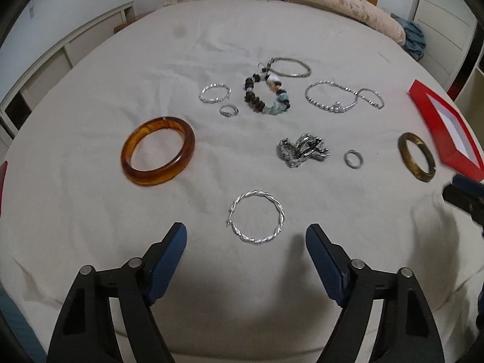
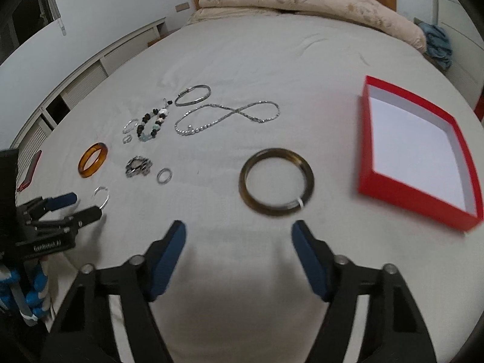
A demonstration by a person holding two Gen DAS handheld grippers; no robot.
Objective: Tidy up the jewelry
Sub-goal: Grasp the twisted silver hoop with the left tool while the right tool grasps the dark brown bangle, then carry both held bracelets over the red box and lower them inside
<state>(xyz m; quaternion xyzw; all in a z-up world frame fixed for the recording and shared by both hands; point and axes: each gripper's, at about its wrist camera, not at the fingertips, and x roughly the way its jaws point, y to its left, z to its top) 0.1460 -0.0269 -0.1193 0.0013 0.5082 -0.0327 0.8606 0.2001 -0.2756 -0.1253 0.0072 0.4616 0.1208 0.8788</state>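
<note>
Jewelry lies spread on a pale bed sheet. My left gripper [image 1: 245,237] is open and empty, just short of a twisted silver hoop [image 1: 257,217]. Beyond it lie an amber bangle [image 1: 158,150], a silver clump [image 1: 302,149], a small ring [image 1: 353,159], a beaded bracelet [image 1: 266,94] and a silver necklace [image 1: 343,96]. My right gripper [image 2: 239,233] is open and empty, just short of a dark brown bangle [image 2: 276,182]. An open red box [image 2: 414,154] with a white inside sits to its right. The left gripper [image 2: 81,208] also shows in the right wrist view.
A folded beige quilt [image 2: 302,3] lies at the head of the bed. A blue cloth [image 2: 438,42] lies at the far right. White cabinets [image 1: 45,69] run along the left wall. A red flat piece [image 2: 30,169] lies at the bed's left edge.
</note>
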